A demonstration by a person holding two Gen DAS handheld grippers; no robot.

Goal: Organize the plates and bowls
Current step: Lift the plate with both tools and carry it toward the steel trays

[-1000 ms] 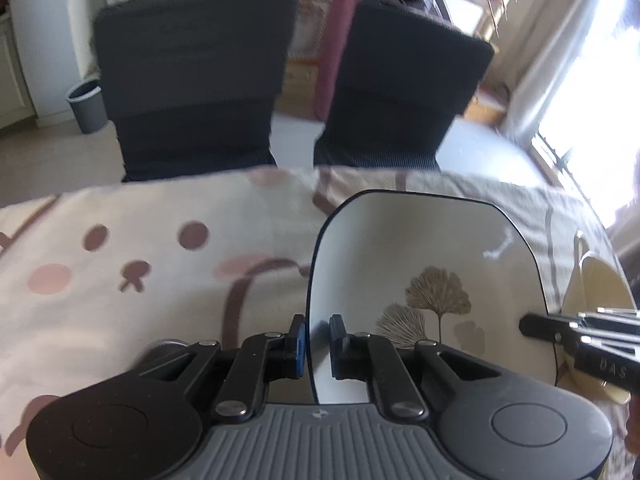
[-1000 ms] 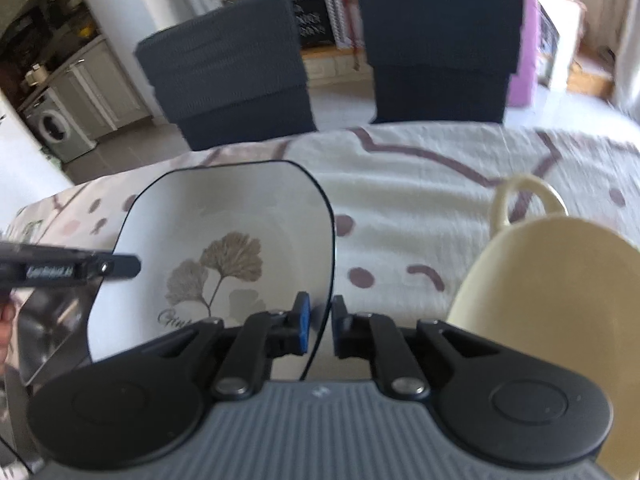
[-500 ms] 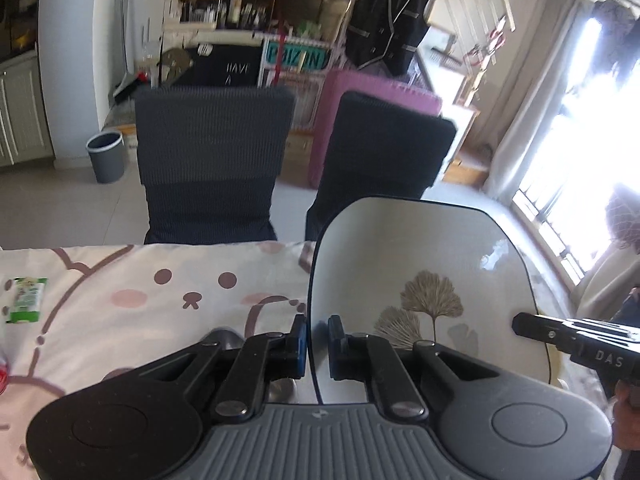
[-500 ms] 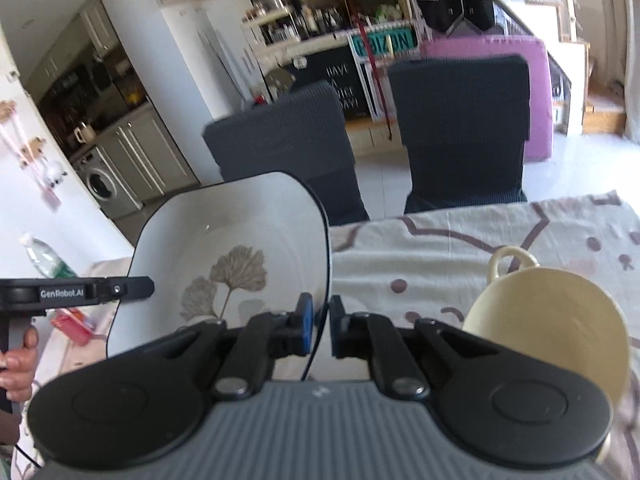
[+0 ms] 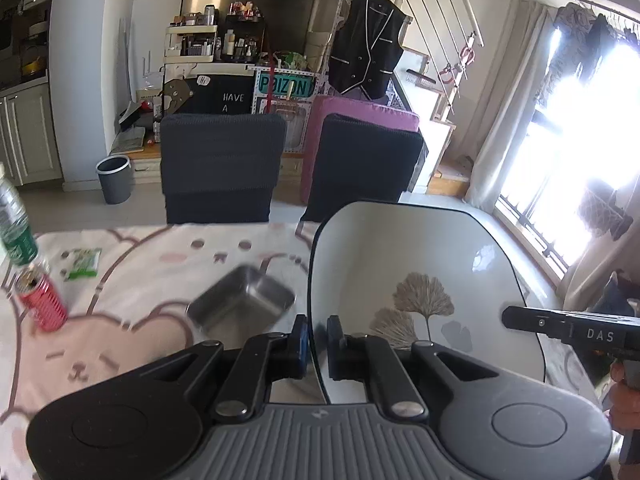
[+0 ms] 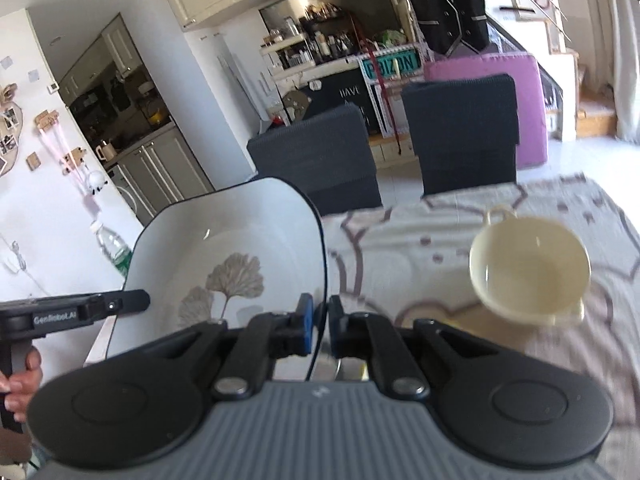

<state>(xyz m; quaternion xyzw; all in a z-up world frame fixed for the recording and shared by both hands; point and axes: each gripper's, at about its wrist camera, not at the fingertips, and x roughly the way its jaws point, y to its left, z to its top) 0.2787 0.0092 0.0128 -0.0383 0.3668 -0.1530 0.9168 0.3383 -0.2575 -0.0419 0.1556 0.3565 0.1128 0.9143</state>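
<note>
The plate [image 5: 420, 280] hangs above the desk [image 5: 160, 264], left gripper [image 5: 317, 338] and right gripper [image 6: 319, 320] each clamped on opposite rim edges — the cream bowl [image 6: 528, 272] lies at two o'clock of the right gripper, nearer it.

One plate [image 5: 420, 280] with a leaf print is showing, and one cream bowl [image 6: 528, 272] at 3 o'clock. One steel tray [image 5: 240, 304], one red can [image 5: 42, 300], one bottle [image 5: 14, 228] and one green packet [image 5: 82, 263] are lying on the worktop [image 5: 140, 280]. Two dark chairs [image 5: 220, 168] are standing at 12 o'clock. Two tools [image 5: 316, 336] are showing.
</note>
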